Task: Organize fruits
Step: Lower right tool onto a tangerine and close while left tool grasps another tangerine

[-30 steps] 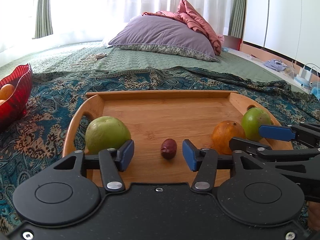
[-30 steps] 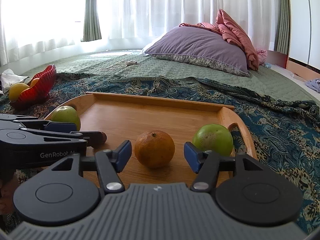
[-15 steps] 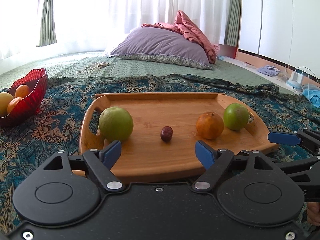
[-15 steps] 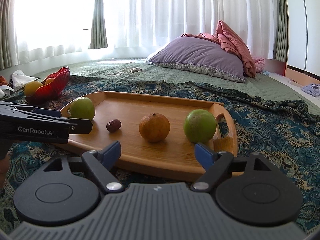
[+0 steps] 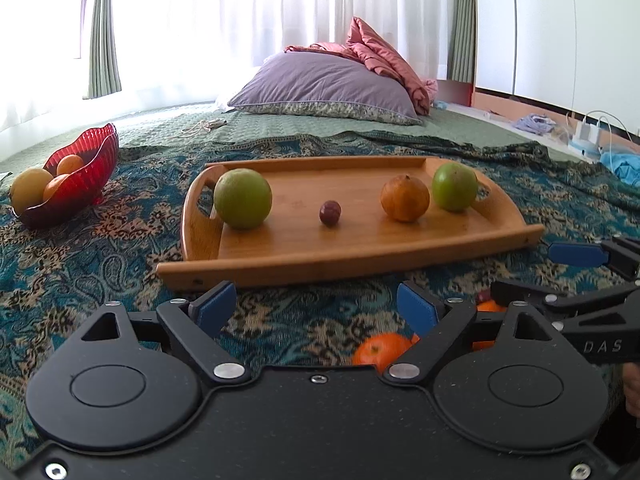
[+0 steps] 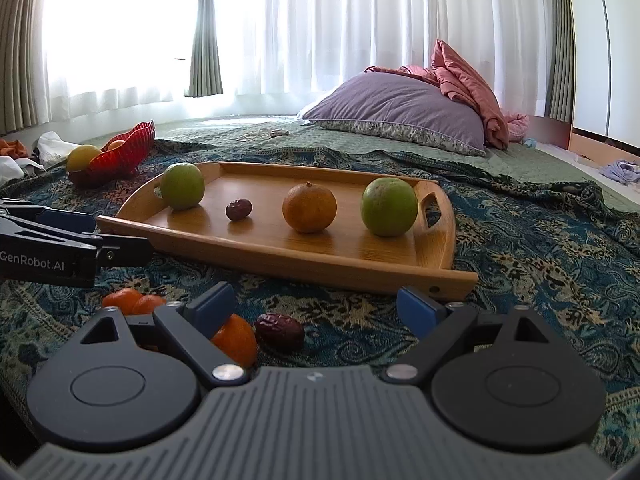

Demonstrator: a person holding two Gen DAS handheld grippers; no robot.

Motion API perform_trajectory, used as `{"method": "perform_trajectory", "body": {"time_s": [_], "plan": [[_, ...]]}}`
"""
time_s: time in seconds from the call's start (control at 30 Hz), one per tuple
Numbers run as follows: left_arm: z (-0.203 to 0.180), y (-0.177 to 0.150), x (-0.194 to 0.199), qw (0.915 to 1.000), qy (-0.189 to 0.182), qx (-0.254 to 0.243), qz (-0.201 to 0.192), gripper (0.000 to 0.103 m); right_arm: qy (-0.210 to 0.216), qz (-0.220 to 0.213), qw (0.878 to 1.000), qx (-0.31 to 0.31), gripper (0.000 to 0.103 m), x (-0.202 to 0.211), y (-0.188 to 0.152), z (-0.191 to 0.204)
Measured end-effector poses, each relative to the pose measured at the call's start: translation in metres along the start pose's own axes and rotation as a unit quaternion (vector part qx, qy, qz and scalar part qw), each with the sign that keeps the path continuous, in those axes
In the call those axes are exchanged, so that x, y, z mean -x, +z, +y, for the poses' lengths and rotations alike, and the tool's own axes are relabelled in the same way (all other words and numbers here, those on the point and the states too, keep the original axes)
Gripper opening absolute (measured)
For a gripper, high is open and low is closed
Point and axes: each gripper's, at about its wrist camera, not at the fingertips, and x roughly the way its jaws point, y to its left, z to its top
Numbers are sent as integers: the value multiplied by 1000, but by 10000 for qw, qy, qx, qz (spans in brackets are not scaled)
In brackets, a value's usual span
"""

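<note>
Your left tool (image 5: pixel 316 306) hangs with its blue pads spread wide and nothing between them, just short of the near edge of the wooden tray (image 5: pixel 348 258). Your right tool (image 6: pixel 316 304) is spread just as wide and empty, low over the patterned blanket (image 6: pixel 540 264) on the bed.

Right under your right tool, loose on the blanket, lie a small orange (image 6: pixel 238 340) partly hidden by the left finger and a dark date (image 6: pixel 280 332) touching or just beside it. Two more small oranges (image 6: pixel 132 302) sit near them toward your left tool.

On the tray, four fruits stand in a row, apart from one another: a green fruit (image 5: pixel 243 199) by the left handle, a small dark date (image 5: pixel 330 212) in the middle, an orange (image 5: pixel 405 199), and a second green fruit (image 5: pixel 455 186) by the right handle.

Well off to your left, a red glass bowl (image 5: pixel 86 178) rests on the blanket with a yellow fruit and some oranges in it. A purple pillow (image 5: pixel 324 84) lies farther up the bed.
</note>
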Motion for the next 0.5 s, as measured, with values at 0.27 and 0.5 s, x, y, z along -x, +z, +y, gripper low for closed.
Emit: {"method": "perform_trajectory", "body": {"time_s": [0.27, 0.5], "plan": [[-1, -17, 16, 9999, -62, -2, 111, 87, 101, -45, 9996, -248, 96, 14, -8, -2], [1, -29, 17, 9992, -227, 53, 324, 83, 259, 2, 9996, -146, 96, 20, -14, 6]]}}
